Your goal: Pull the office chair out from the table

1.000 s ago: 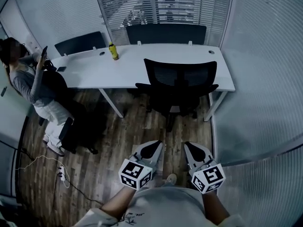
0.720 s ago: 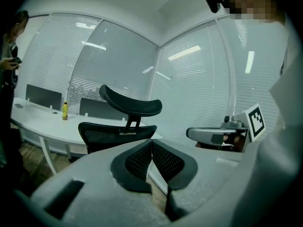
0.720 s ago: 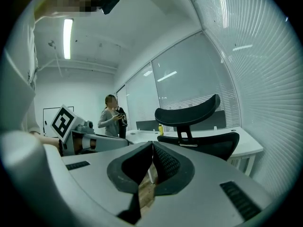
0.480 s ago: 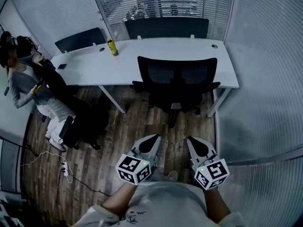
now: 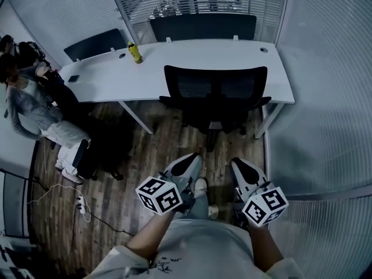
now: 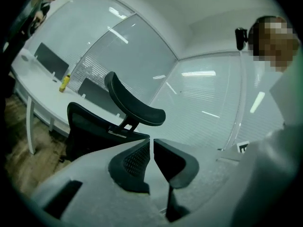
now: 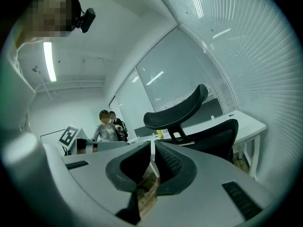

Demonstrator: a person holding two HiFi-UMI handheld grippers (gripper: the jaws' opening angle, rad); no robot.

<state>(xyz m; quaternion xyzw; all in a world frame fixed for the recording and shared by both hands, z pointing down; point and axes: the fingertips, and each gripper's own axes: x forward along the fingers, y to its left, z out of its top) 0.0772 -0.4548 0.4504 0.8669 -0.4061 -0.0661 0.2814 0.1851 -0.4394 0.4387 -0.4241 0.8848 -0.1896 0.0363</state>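
The black mesh office chair (image 5: pixel 215 97) stands tucked against the near edge of the white table (image 5: pixel 174 68), its back facing me. My left gripper (image 5: pixel 187 160) and right gripper (image 5: pixel 243 166) hover over the wood floor well short of the chair, both pointing at it. In the left gripper view the chair's headrest (image 6: pixel 135 105) rises beyond the left gripper (image 6: pixel 151 143), whose jaws are just starting to open: only a hairline slit, nothing between them. In the right gripper view the right gripper (image 7: pixel 152 148) is shut and empty, and the chair (image 7: pixel 177 110) stands ahead, apart from it.
A person (image 5: pixel 35 106) sits at the table's left end. A yellow bottle (image 5: pixel 134 52) stands on the table. Dark chairs (image 5: pixel 203 25) stand behind it. Glass walls (image 5: pixel 325 109) close in at right and rear. A power strip with cable (image 5: pixel 80 205) lies on the floor at left.
The head view has shifted, so the chair sits more centred ahead. Both grippers rolled, their marker cubes tipping outward. The seated person lowered a raised arm.
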